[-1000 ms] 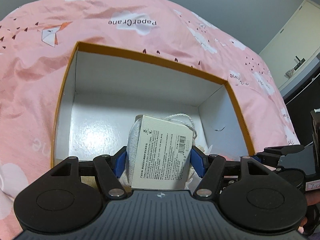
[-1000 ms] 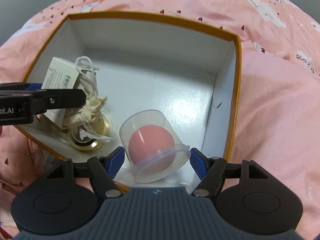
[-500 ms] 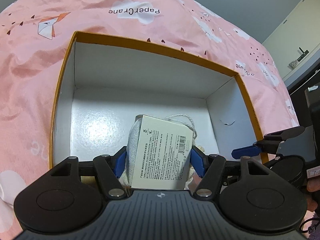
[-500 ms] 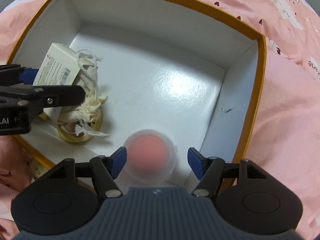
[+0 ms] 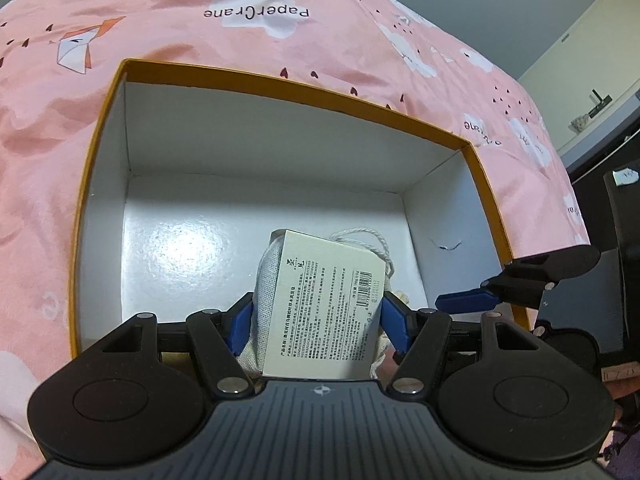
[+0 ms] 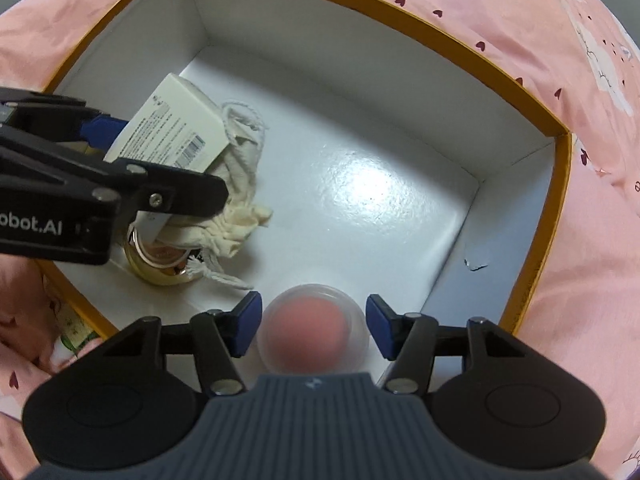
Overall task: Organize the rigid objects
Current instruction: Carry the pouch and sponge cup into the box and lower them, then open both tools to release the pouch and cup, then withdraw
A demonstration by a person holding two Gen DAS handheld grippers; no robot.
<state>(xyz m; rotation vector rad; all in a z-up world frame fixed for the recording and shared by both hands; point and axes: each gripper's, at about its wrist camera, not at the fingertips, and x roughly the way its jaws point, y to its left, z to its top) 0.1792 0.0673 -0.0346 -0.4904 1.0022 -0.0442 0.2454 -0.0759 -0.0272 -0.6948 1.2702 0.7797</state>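
Hanging at the bottom centre of the right wrist view, the right gripper (image 6: pixel 313 326) points down into the box (image 6: pixel 562 168), its blue pads (image 6: pixel 249 326) closing around a clear plastic capsule (image 6: pixel 316 334) with a blurred pink ball inside; narrow gaps show on both sides, so the pads are not pressing on it. The capsule sits on the white floor near the box's lower wall. To the left of it, a gold tin (image 6: pixel 160 266) rests on the floor under a cream drawstring pouch (image 6: pixel 236 216), whose printed paper tag (image 6: pixel 176 136) reaches toward the upper left. The left gripper (image 6: pixel 132 152) comes in from the left edge, its jaws clamped on the pouch and tag.

In the left wrist view, the left gripper (image 5: pixel 318 322) holds the drawstring pouch (image 5: pixel 266 284) at the lower centre, blue pads (image 5: pixel 394 322) tight against both sides, the tag (image 5: pixel 326 312) facing the camera. One finger of the right gripper (image 5: pixel 516 280) juts in from the right edge. Beyond lies the glossy floor of the box (image 5: pixel 280 84) and its orange rim, and farther off, a pink bedsheet (image 5: pixel 200 8) printed with clouds and paper cranes fills the top of the frame.
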